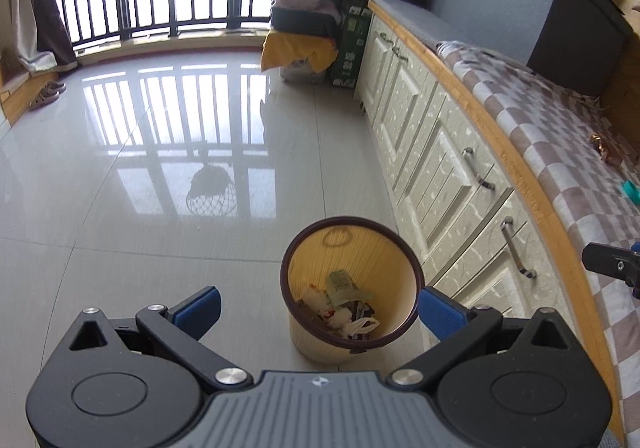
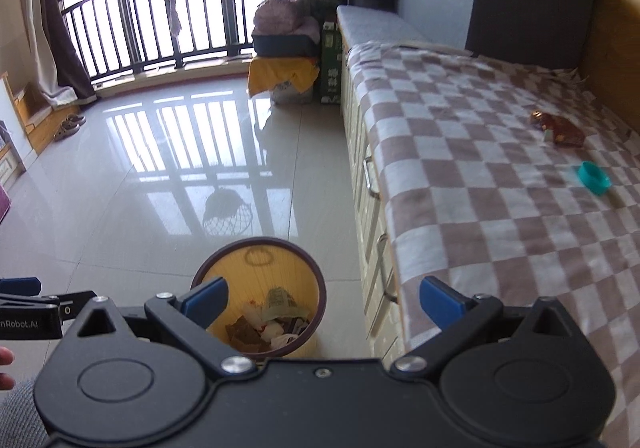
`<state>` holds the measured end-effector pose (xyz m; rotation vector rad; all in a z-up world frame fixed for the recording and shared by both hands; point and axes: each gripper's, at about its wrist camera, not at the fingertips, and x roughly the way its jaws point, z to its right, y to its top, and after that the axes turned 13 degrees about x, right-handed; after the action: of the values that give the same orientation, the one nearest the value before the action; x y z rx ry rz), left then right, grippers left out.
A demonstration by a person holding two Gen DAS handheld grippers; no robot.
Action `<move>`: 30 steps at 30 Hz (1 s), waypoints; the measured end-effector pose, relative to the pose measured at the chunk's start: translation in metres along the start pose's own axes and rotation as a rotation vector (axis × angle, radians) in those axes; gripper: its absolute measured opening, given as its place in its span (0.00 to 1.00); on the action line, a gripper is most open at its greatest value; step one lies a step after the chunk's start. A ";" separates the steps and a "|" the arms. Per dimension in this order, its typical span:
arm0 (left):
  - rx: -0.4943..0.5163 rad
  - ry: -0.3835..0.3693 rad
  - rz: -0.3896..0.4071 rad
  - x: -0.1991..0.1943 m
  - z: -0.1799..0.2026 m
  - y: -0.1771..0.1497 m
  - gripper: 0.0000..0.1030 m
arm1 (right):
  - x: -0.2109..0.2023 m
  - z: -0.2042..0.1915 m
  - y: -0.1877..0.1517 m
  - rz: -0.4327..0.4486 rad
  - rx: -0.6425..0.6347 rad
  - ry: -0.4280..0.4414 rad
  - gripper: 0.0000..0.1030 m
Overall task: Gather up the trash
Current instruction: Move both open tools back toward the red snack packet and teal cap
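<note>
The jaws of both grippers are spread wide and hold nothing: the left gripper (image 1: 318,308) hangs above the floor with the round yellow plastic wastebasket with a dark brown rim (image 1: 352,248) showing between its blue pads, and the right gripper (image 2: 324,302) hovers just beside it, over the basket and the near edge of the bench. The wastebasket stands on the glossy grey tiled floor (image 1: 140,167), close against the cream cabinet doors (image 1: 440,151) under the bench, and its bottom already holds a loose heap of crumpled wrappers and paper scraps (image 1: 344,308), so part of the collecting appears done. Two pieces are left in sight on the brown-and-white checked cloth (image 2: 480,187) covering the bench: a crumpled red-brown snack wrapper (image 2: 560,127) near the back wall, and a small teal plastic cap (image 2: 595,177) lying nearer, apart from the wrapper. Both lie well away from either gripper, on the right gripper's side. Judging from this, the task is partway through, with at least those two pickups and drops remaining.
</note>
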<state>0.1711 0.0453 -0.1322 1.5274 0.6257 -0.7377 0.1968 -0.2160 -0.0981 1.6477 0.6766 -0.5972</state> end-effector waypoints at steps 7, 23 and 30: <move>0.038 -0.015 0.066 -0.019 0.023 0.012 1.00 | -0.027 0.020 0.004 0.079 0.026 -0.018 1.00; 0.168 -0.120 0.266 -0.032 0.125 0.067 1.00 | -0.065 0.114 0.016 0.241 0.144 -0.115 1.00; 0.189 -0.192 0.373 -0.015 0.184 0.104 1.00 | -0.061 0.169 0.030 0.313 0.191 -0.232 1.00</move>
<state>0.2241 -0.1465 -0.0587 1.6615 0.1222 -0.6569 0.1721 -0.3928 -0.0629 1.7810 0.1906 -0.6252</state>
